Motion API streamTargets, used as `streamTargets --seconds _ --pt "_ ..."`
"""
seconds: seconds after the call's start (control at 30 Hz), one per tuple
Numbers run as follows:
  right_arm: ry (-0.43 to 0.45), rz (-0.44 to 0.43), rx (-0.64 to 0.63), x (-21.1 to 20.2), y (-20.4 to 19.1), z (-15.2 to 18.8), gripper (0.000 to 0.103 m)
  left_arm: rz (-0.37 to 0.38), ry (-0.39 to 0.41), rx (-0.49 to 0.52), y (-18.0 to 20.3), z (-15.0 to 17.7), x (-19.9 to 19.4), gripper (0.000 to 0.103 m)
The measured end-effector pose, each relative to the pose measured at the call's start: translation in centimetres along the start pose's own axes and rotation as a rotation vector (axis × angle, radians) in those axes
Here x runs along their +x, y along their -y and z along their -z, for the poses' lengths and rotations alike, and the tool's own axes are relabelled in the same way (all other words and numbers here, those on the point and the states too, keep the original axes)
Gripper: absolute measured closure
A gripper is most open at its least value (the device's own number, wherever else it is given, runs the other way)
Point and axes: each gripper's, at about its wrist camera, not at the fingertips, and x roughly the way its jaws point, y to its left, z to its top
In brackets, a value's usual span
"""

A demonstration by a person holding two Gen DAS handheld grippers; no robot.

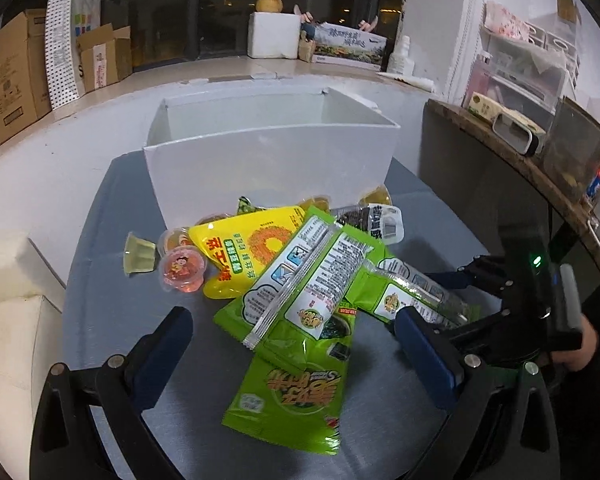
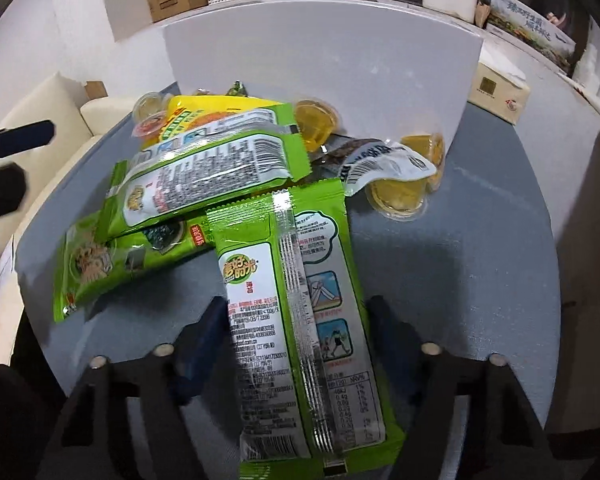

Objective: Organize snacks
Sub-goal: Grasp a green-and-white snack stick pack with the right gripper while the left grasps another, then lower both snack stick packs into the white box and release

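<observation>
A pile of snacks lies on the round grey table [image 1: 420, 216] in front of a white open box [image 1: 268, 160]. It holds green seaweed packets [image 1: 300, 276], a yellow bag [image 1: 252, 248], and jelly cups [image 1: 182, 270]. My left gripper [image 1: 296, 332] is open, its fingers on either side of a green packet [image 1: 292, 392]. My right gripper [image 2: 296, 316] has its fingers around another green packet [image 2: 296, 320], back side up; the jaws look close to its edges. The right gripper also shows in the left wrist view [image 1: 460, 280].
Yellow jelly cups [image 2: 396, 194] and a dark seaweed pack [image 2: 364, 156] lie by the box [image 2: 320, 64]. A cream sofa [image 2: 40, 120] is left of the table. A wooden shelf with clutter [image 1: 540, 140] stands right. Cardboard boxes [image 1: 16, 72] line the back ledge.
</observation>
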Motion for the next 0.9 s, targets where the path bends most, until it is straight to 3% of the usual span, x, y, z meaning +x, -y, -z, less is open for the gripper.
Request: streamTargets --seconds 0.1,0.23,0.47,0.63,0.73,0.8,0.9 --pt "0.003 -0.049 0.045 -1.2 0.5 0.4 0.034 0.007 0.011 0.058 0.2 -0.2 0.8 0.0" --pt "0.052 -0.047 0.044 -4.1 0.7 1.1 0.034 0.037 -0.017 0.117 0.6 -1.3 2.7 0.0" --pt "0.135 -0.054 0.119 -8.5 2.2 2.5 0.034 0.083 -0.092 0.25 1.8 -3.0 6.9 0.0" --pt "0.146 -0.07 0.134 -8.9 2.1 2.2 0.034 0.074 -0.15 0.295 1.8 -3.2 9.9 0.0" --pt "0.145 -0.077 0.142 -8.3 2.2 2.1 0.034 0.04 -0.154 0.328 2.1 -2.9 10.8 0.007" --pt "0.149 -0.079 0.145 -8.2 2.3 2.1 0.034 0.026 -0.136 0.342 2.2 -3.0 10.6 0.027" --pt "0.16 -0.086 0.151 -8.5 2.2 2.3 0.034 0.053 -0.127 0.34 2.2 -3.1 10.0 0.028"
